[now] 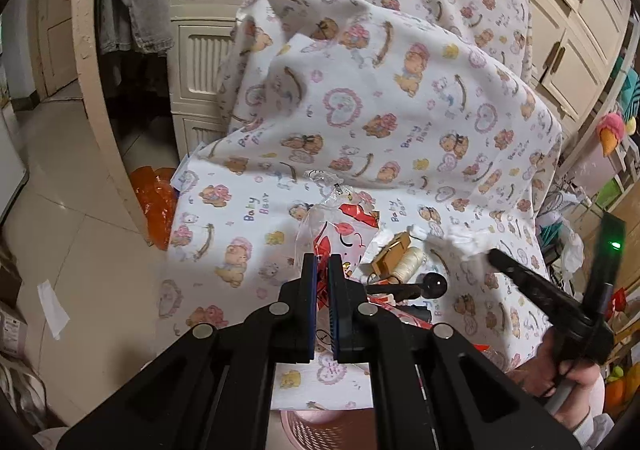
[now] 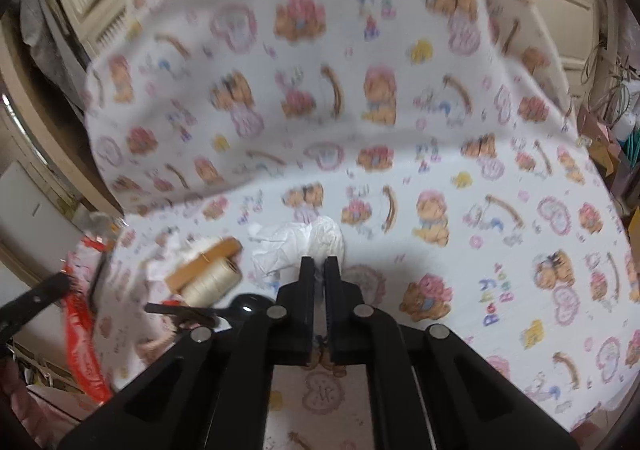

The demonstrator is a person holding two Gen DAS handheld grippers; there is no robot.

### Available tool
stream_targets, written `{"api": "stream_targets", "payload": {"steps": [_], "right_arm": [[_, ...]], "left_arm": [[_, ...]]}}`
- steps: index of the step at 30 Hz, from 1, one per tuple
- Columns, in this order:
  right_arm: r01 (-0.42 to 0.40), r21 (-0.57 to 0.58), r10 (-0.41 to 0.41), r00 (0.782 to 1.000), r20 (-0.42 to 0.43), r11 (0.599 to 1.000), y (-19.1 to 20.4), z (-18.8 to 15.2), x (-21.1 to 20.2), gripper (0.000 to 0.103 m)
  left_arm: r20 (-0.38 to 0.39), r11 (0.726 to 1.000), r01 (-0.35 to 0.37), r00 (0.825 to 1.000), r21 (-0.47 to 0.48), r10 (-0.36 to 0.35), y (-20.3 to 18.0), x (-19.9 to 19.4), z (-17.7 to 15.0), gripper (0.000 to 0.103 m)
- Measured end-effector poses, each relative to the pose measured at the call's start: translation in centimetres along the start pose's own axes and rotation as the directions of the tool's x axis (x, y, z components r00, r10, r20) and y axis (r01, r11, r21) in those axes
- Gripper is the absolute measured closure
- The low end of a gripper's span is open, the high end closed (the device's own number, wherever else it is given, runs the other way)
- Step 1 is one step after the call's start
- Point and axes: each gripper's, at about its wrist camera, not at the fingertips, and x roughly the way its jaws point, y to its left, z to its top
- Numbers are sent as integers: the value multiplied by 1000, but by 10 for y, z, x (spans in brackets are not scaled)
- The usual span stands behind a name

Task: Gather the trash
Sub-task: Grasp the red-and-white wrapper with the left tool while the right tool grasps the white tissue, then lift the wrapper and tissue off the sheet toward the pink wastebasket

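In the left wrist view my left gripper (image 1: 322, 262) is shut on a clear plastic bag with red print (image 1: 340, 230), lying on the bear-print cloth (image 1: 240, 218). In the right wrist view my right gripper (image 2: 319, 264) is shut on a crumpled white tissue (image 2: 296, 246) on the same cloth (image 2: 440, 290). The right gripper also shows in the left wrist view (image 1: 494, 252), its tip at the white tissue (image 1: 466, 240). The red-printed bag shows at the left edge of the right wrist view (image 2: 82, 314), with the left gripper's finger beside it.
A spool of cream thread (image 1: 408, 260) with a small wooden piece (image 1: 390, 252) and a black ladle (image 1: 434, 284) lie between the grippers. A pink basket (image 1: 320, 426) stands below the cloth's edge. An orange bag (image 1: 158, 202) and paper scrap (image 1: 52, 308) lie on the floor.
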Motion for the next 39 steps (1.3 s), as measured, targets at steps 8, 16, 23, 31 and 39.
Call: {"api": "stream_targets", "payload": {"steps": [8,16,23,31,39], "right_arm": [[-5,-40,8,997,74,999,-3,-2,-38,99],[27,-129,-7,988,156,991,13,-11,-86,99],[-57,-121,87,961,261,991,29,-28,-170,99],[-87,-125,117,961,252,988,39,-79,-196,99],[-90,-111,97,994,56,990,22,-112,-145,99]], "left_arm": [[27,999,-6,1000,37,5,-5,-7,-2,99],[23,995,-1,1000,95,-1,-36,-39,-3,99],[67,990,50,996,130,-59,-61,-82,-17,99],[118,990,76,989,118,-91,-62,-98,-57,99],[52,984,44,997,175,-54,-56,-59,-93,99]]}}
